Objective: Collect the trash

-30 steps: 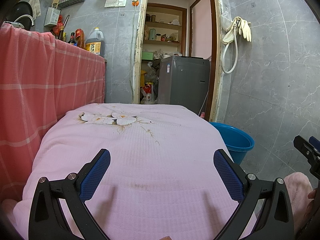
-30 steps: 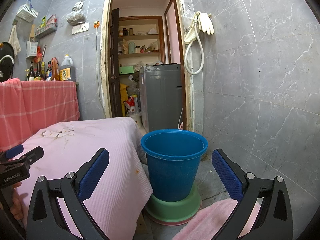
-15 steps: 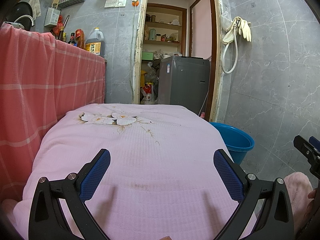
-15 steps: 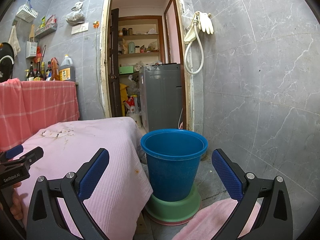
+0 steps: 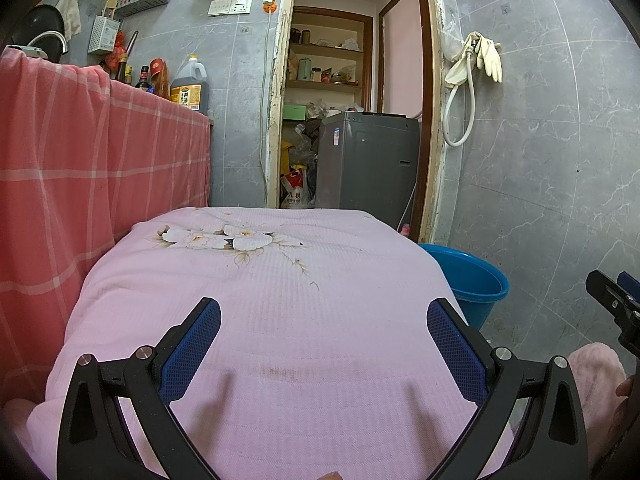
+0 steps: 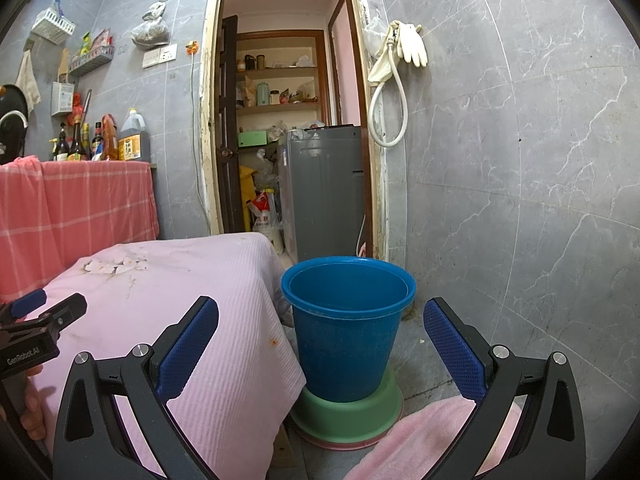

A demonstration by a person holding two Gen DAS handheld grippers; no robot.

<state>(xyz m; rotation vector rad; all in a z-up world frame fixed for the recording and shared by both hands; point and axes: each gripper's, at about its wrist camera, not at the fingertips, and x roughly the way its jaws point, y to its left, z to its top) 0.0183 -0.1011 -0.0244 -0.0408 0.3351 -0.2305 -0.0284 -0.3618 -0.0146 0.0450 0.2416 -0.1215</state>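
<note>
My left gripper (image 5: 323, 312) is open and empty above a table covered with a pink flowered cloth (image 5: 280, 320). My right gripper (image 6: 321, 312) is open and empty, pointing at a blue bucket (image 6: 346, 328) that stands on the floor on green and pink basins (image 6: 348, 416), right of the table. The bucket also shows in the left wrist view (image 5: 474, 280), past the table's right edge. I see no trash item on the cloth. The left gripper shows at the left edge of the right wrist view (image 6: 44, 312).
A counter draped in red checked cloth (image 5: 80, 168) stands to the left, with bottles (image 5: 188, 88) on it. An open doorway behind shows a grey washing machine (image 5: 368, 160) and shelves. A grey tiled wall (image 6: 520, 160) is to the right. A pink towel (image 6: 420, 440) lies low at the right.
</note>
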